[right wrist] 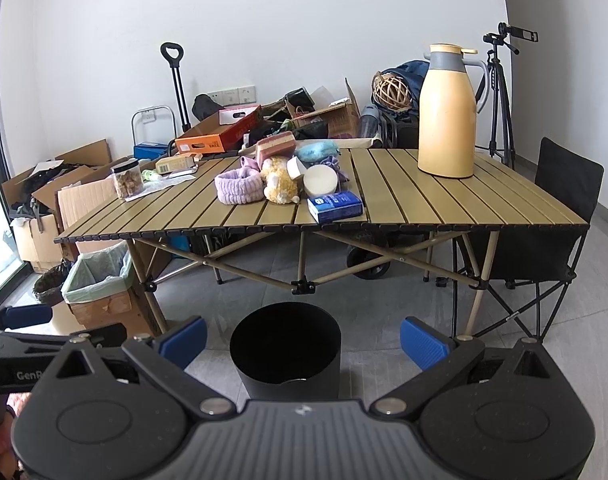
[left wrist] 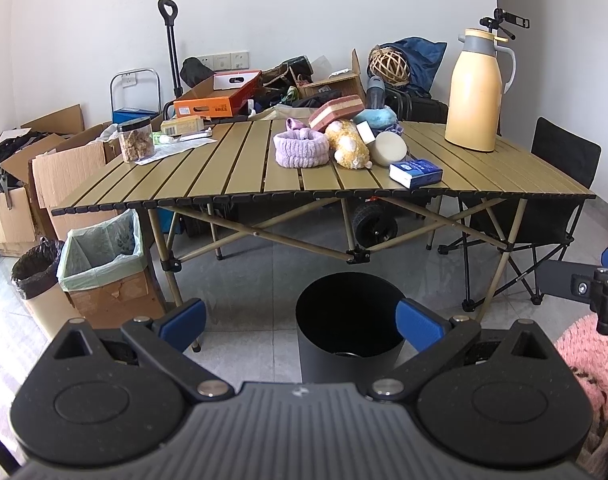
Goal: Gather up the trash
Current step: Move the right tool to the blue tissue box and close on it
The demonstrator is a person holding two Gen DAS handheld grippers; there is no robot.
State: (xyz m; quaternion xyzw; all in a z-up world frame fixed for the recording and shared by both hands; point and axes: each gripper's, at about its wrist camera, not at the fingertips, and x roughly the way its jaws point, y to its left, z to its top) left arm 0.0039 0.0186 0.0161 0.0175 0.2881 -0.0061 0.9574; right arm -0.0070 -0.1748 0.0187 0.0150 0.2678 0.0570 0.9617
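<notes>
We're holding both grippers low in front of the folding table (left wrist: 239,160), well back from its near edge, and both are spread wide with nothing in them: the left gripper (left wrist: 299,326) and the right gripper (right wrist: 303,342) are each framing the black bin (left wrist: 350,326) that's sitting on the floor tiles just ahead of us, near the table's front legs. The stuff on top is bunching up toward the middle: a purple headband (left wrist: 301,147), a yellow plush toy (left wrist: 347,143) touching it, a white round thing (left wrist: 390,148), and a blue box (left wrist: 416,173) lying right at the front edge. Over at the left end a clear jar (left wrist: 135,139) is standing on some papers, and a tall yellow thermos (left wrist: 475,92) is standing upright at the far right. A wide strip of bare slats is running between the jar and the pile. A cardboard box with a green liner (left wrist: 103,264) is sitting by the left leg, and a black folding chair (left wrist: 560,184) is crowding the right end.
</notes>
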